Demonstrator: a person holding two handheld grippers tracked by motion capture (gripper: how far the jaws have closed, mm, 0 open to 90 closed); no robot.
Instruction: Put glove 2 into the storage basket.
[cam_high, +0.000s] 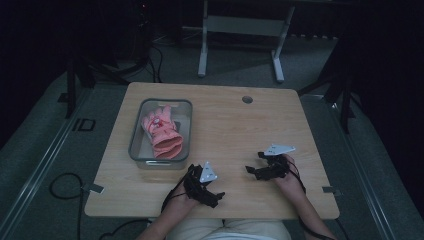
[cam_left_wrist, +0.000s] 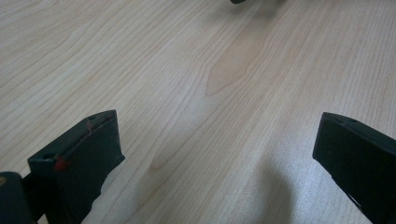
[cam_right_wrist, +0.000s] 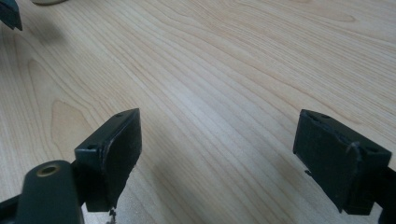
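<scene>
A pink glove (cam_high: 161, 131) lies inside a clear plastic bin (cam_high: 137, 131) on the left half of the wooden table (cam_high: 240, 125). My left gripper (cam_high: 212, 192) rests low over the table near its front edge, right of the bin's near corner. In the left gripper view its jaws stand wide apart over bare wood, left gripper (cam_left_wrist: 215, 154) holding nothing. My right gripper (cam_high: 254, 162) sits further right, pointing left. Its jaws are also spread wide over bare wood, right gripper (cam_right_wrist: 217, 154) holding nothing.
A round cable hole (cam_high: 247, 99) sits near the table's far edge. Beyond the table stands a white frame (cam_high: 240, 30) on a grey floor. Cables (cam_high: 65, 187) trail on the floor at the left. A person's forearms enter from the bottom.
</scene>
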